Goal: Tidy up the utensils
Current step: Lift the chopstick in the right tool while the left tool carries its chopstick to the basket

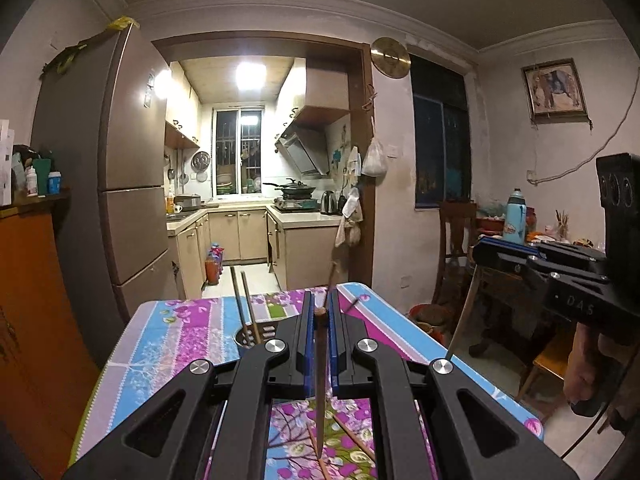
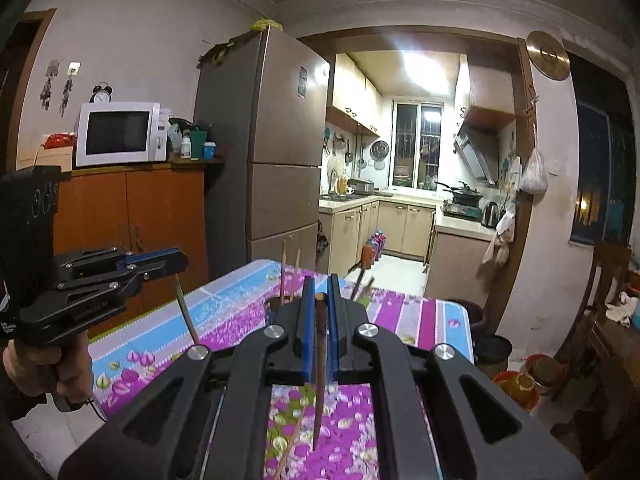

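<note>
1. My left tool is shut tight on one brown chopstick. The stick hangs down between the blue pads.
2. My right tool is shut tight on another dark chopstick. It hangs down between the pads too.
3. Both tools are up above the table. The table has a cloth with pink, purple and blue flowers.
4. A dark chopstick holder stands on the table, just in front of my left tool and a bit to the left. Two chopsticks stick up out of it.
5. In the right view the same holder is just behind my right tool, with two thin sticks standing in it.
6. More chopsticks lie flat on the table under my left tool.
7. One loose chopstick lies on the table under my right tool.
8. From the left view I see my right tool off to the right, with its stick hanging down.
9. Behind the table are a big fridge and the kitchen.
</note>
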`<state>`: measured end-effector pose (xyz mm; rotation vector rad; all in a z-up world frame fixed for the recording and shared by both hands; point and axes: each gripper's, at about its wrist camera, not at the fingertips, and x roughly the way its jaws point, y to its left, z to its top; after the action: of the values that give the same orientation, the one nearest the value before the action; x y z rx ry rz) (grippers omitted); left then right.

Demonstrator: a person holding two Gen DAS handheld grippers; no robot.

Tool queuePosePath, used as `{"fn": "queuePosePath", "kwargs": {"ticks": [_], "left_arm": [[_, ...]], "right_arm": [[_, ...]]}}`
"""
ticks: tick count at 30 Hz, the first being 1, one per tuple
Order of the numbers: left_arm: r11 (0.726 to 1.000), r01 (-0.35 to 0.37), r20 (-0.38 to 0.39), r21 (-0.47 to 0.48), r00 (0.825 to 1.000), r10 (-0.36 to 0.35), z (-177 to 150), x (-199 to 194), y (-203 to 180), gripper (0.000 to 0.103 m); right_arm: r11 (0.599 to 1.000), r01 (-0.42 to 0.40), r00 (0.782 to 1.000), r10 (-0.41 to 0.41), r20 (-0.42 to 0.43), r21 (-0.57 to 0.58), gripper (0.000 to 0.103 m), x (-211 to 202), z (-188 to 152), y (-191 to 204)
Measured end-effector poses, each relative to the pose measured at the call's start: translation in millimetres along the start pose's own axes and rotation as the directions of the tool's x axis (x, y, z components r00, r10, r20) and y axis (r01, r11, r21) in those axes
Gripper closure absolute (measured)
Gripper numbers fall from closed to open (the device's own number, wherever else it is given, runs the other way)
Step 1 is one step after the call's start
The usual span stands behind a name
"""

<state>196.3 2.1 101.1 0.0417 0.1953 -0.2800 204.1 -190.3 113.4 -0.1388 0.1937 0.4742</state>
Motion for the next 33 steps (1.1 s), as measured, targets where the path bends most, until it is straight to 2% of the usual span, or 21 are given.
{"fn": "queuePosePath", "kwargs": {"ticks": [12, 19, 26, 33], "left_arm": [[0.999, -0.048, 0.026, -0.007, 0.998, 0.048, 74, 24, 30, 0.095], [0.997, -0.075, 0.047, -0.025, 0.996, 0.077, 105, 42, 50, 0.095], [0.997, -0.076, 0.061, -0.034, 0.995, 0.078, 121, 73, 58, 0.095], [0.996, -0.09, 0.034, -0.022, 0.995, 0.09, 114, 109, 62, 0.095]], "right_arm": [[1.0, -0.004, 1.0, 0.003, 0.02, 0.01, 0.098, 41, 70, -7], [1.0, 0.013, 1.0, -0.013, 0.027, 0.013, 0.098, 68, 100, -16], [0.999, 0.023, 0.999, -0.024, 0.029, 0.028, 0.098, 98, 119, -29], [0.999, 0.016, 1.0, -0.016, 0.018, 0.041, 0.098, 126, 118, -37]]}}
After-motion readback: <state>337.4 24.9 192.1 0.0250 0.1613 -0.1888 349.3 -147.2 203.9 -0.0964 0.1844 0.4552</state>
